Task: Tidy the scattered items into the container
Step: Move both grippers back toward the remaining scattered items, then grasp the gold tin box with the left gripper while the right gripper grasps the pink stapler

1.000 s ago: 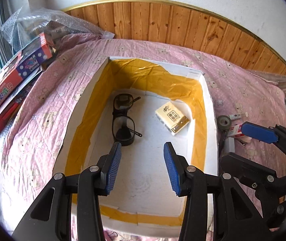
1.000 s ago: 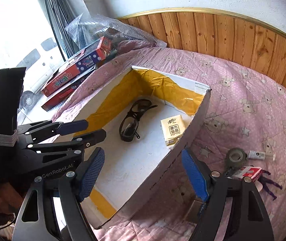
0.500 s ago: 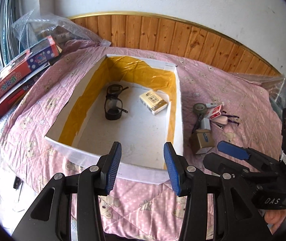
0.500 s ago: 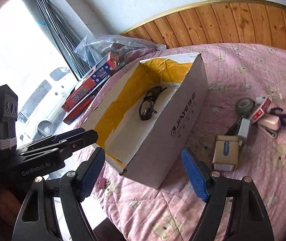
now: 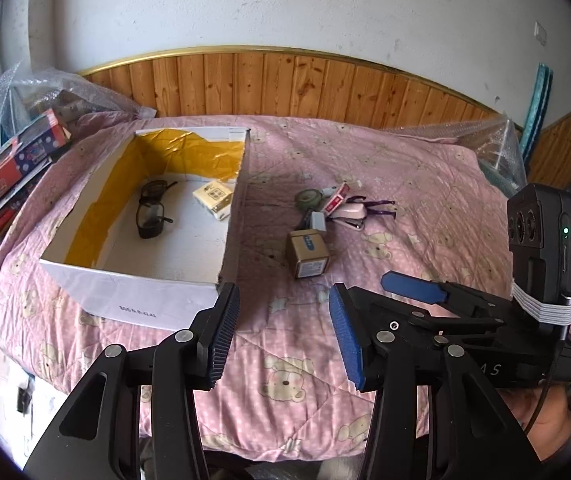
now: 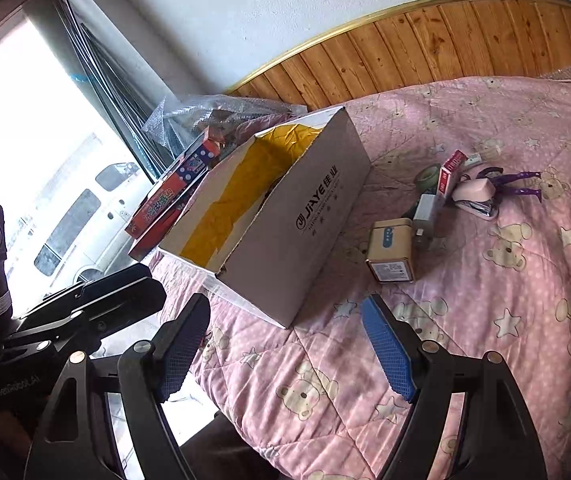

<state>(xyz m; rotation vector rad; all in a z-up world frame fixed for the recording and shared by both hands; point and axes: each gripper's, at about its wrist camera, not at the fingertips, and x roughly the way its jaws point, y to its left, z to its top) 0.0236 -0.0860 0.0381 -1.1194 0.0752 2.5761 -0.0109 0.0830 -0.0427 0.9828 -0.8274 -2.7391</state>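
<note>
A white cardboard box [image 5: 141,300] with yellow tape inside sits on the pink bed; it also shows in the right wrist view [image 6: 305,236]. In it lie dark glasses [image 5: 151,210] and a yellow packet [image 5: 214,196]. To its right lie a small tan box [image 5: 308,252] [image 6: 390,249], a tape roll [image 5: 308,199], a red packet [image 5: 336,199], a pink stapler [image 5: 351,213] [image 6: 475,196] and a purple figure [image 6: 515,182]. My left gripper [image 5: 283,340] is open and empty above the bed's near edge. My right gripper [image 6: 285,352] is open and empty beside it.
Colourful game boxes [image 5: 9,168] and bubble wrap [image 5: 45,92] lie at the bed's far left by a window [image 6: 37,168]. A wood-panelled wall [image 5: 305,84] runs behind the bed. More plastic wrap [image 5: 493,140] lies at the far right.
Both grippers have pulled back and up from over the box to the bed's near edge. The left view has swung right. Both stay open and empty.
</note>
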